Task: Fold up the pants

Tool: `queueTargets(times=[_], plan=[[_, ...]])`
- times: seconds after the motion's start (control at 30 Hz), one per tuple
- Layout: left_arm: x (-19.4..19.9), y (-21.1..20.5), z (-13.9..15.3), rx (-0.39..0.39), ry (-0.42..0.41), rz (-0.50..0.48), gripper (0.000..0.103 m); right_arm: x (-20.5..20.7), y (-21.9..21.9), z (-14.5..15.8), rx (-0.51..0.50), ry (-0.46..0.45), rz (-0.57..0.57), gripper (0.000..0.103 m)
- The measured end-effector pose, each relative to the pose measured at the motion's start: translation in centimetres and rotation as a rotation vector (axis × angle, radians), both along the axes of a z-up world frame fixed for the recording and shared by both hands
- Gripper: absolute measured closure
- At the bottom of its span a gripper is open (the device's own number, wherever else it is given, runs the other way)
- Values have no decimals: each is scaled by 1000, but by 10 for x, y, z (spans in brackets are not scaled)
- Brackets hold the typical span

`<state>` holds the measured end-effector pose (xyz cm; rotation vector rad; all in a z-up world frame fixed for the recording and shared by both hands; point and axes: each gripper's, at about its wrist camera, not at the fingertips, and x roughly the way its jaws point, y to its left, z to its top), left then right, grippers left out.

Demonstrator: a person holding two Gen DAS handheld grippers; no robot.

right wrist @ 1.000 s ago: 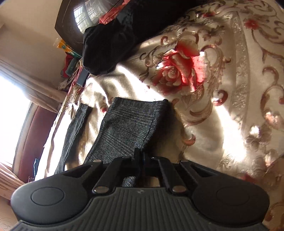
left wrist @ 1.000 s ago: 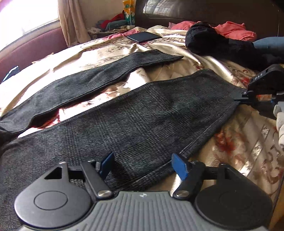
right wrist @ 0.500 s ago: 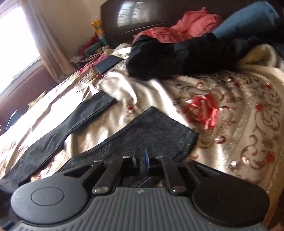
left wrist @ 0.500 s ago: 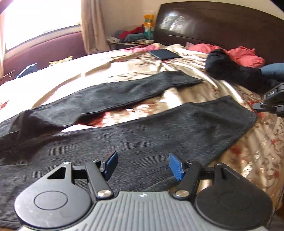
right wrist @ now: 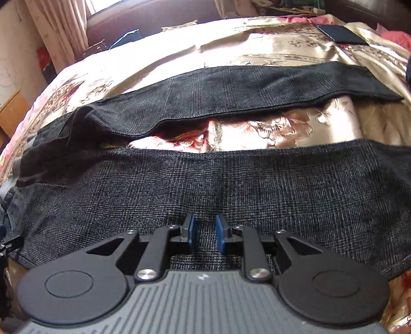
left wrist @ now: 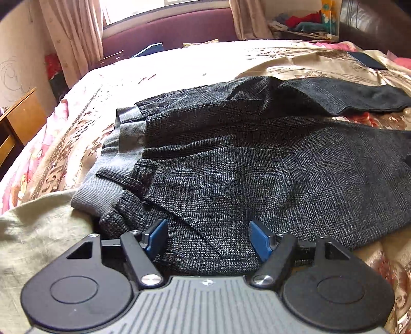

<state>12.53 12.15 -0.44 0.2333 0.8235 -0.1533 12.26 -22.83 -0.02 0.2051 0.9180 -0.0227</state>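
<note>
Dark grey checked pants [left wrist: 257, 159] lie flat on the bed, the grey waistband [left wrist: 128, 136] to the left and the two legs spread apart to the right. My left gripper [left wrist: 208, 237] hovers over the near hip by the waist. Its jaws are opening wide, its blue pads [left wrist: 156, 235] apart, with nothing pinched. In the right wrist view the near leg [right wrist: 231, 185] and far leg [right wrist: 231, 87] run across the frame. My right gripper [right wrist: 206, 233] is above the middle of the near leg. Its jaws are opening with a narrow gap, and the cloth lies flat below them.
A gold floral bedspread [left wrist: 179, 66] covers the bed. A flat dark device [right wrist: 339, 34] lies near the headboard. A wooden cabinet [left wrist: 18, 120] stands left of the bed, with curtains and a maroon window seat [left wrist: 167, 28] behind. Clutter sits on a stand [left wrist: 303, 23] at the far right.
Both grippers swept left along the pants. The left went from mid-leg to the waist. The right let go of the near leg's hem, rolled level, parted its jaws and is now over mid-leg.
</note>
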Motion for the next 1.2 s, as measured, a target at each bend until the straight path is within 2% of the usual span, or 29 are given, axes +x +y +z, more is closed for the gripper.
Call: queueTargets(times=[0.1, 0.2, 0.3, 0.43, 0.53, 0.6, 0.67, 0.77, 0.93, 1.1, 1.2], plan=[[9, 9, 24, -34, -47, -37, 20, 13, 11, 18, -34, -29, 78, 83], [39, 20, 49, -58, -122, -51, 17, 43, 18, 39, -80, -73, 178, 71], [81, 32, 59, -45, -162, -68, 14, 97, 32, 47, -128, -100, 297, 61], [149, 59, 61, -116, -121, -21, 14, 183, 49, 36, -157, -79, 389, 59], [199, 72, 53, -112, -101, 2, 14, 231, 62, 22, -176, -81, 463, 56], [228, 78, 44, -130, -44, -3, 14, 255, 69, 11, -189, -73, 503, 56], [253, 80, 30, -104, -8, 0, 14, 271, 74, 0, -213, -60, 540, 55], [271, 79, 11, -39, 39, -11, 14, 285, 76, -9, -267, -72, 589, 54], [268, 76, 1, 3, 28, -53, 14, 299, 68, -12, -271, -89, 615, 50], [270, 83, 6, -22, 37, -70, 14, 307, 74, -12, -246, -56, 696, 49], [275, 89, 5, -16, 39, -81, 13, 311, 75, -13, -232, -31, 734, 44]])
